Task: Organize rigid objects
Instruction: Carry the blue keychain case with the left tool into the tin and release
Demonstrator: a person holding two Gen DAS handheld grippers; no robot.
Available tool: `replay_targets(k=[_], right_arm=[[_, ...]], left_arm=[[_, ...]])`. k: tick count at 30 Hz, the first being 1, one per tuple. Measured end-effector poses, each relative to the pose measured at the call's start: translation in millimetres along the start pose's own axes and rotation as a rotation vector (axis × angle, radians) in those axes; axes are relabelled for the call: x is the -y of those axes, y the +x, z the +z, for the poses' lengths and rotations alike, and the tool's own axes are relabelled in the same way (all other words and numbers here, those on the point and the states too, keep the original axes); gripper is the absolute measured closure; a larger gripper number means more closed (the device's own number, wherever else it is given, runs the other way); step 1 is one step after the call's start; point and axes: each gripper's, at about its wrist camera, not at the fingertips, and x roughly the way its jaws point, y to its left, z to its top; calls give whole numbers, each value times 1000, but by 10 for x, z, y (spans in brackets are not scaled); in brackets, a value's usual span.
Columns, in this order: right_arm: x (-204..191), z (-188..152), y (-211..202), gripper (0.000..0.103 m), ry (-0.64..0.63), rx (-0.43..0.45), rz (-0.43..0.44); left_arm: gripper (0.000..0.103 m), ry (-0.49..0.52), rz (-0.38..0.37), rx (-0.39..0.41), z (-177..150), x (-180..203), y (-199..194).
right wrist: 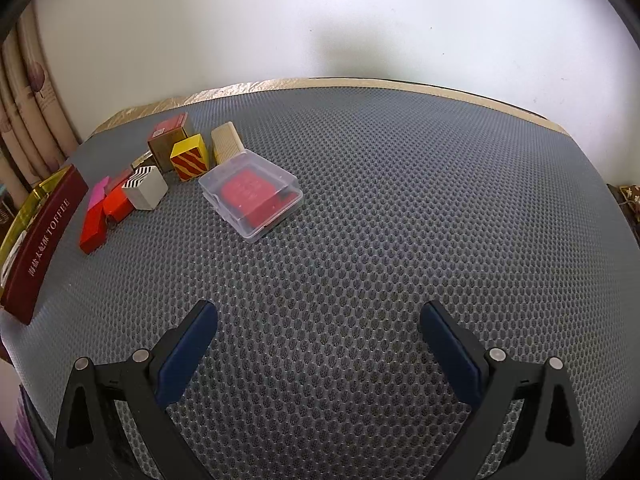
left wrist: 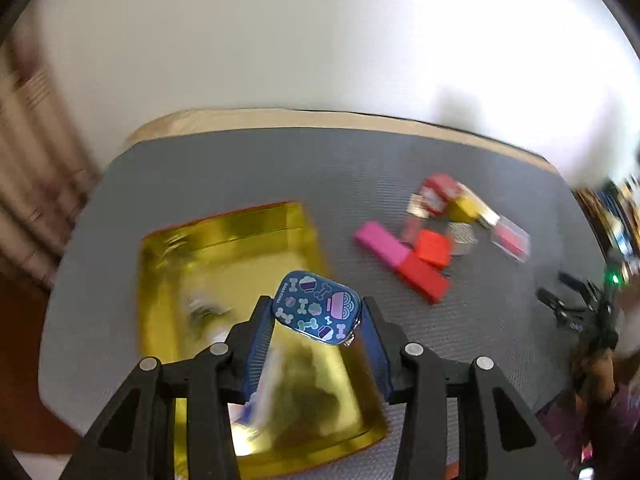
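Observation:
My left gripper is shut on a small blue tin printed with bones and bowls, held in the air over a gold-lined box. Something white and blurred lies inside that box. My right gripper stands open low over the grey mat, with nothing between its fingers. In the right wrist view the box shows its dark red wall at the left edge. Near it lie a clear plastic case with a red card, a yellow striped block and a white striped cube.
A pink and red bar, a red block and other small boxes crowd the mat right of the gold box. The other gripper and a hand show at the right edge. A curtain hangs at left, a white wall behind.

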Motion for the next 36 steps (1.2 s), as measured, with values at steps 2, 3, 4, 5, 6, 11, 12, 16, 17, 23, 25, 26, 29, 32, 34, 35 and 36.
replay_targets(k=[2, 3, 4, 5, 6, 11, 12, 16, 17, 23, 25, 26, 29, 32, 34, 35, 36], right_arm=[[-6, 1, 6, 2, -3, -4, -3], [-9, 0, 8, 2, -4, -5, -5], [-10, -1, 8, 2, -4, -6, -6], [-12, 0, 8, 2, -4, -5, -7], [-12, 1, 7, 2, -4, -4, -8], [-51, 15, 40, 2, -11, -13, -14], [-55, 22, 52, 2, -12, -17, -14], [-75, 33, 85, 2, -18, -26, -15], [-76, 33, 89, 1, -18, -27, -15], [-88, 40, 108, 1, -26, -33, -15], [-101, 36, 112, 1, -29, -35, -14], [-100, 34, 111, 0, -29, -35, -14], [-109, 35, 115, 0, -30, -37, -14], [-128, 37, 125, 0, -32, -38, -15], [-129, 37, 121, 0, -30, -37, -13], [-128, 38, 115, 0, -28, -33, -9], [-119, 37, 102, 0, -25, -31, -2]], left_arm=[[59, -32, 29, -11, -75, -142, -21], [59, -50, 38, -13, -113, -215, -17], [59, -70, 46, -19, -145, -276, -3], [59, -89, 53, -31, -169, -357, 19], [59, -102, 60, -38, -181, -411, 45], [59, -142, 68, -47, -72, -471, 345], [59, -147, 75, -42, -12, -462, 415], [59, -156, 74, -42, 198, -391, 685], [59, -158, 86, -40, 251, -379, 758], [59, -162, 112, -65, 441, -343, 1165], [59, -163, 134, -85, 470, -343, 1276], [59, -164, 137, -90, 484, -350, 1310], [58, -175, 141, -118, 505, -377, 1412], [58, -182, 142, -145, 508, -392, 1486], [58, -186, 153, -149, 507, -404, 1494], [58, -193, 155, -146, 506, -417, 1490], [55, -203, 156, -141, 505, -430, 1478]])
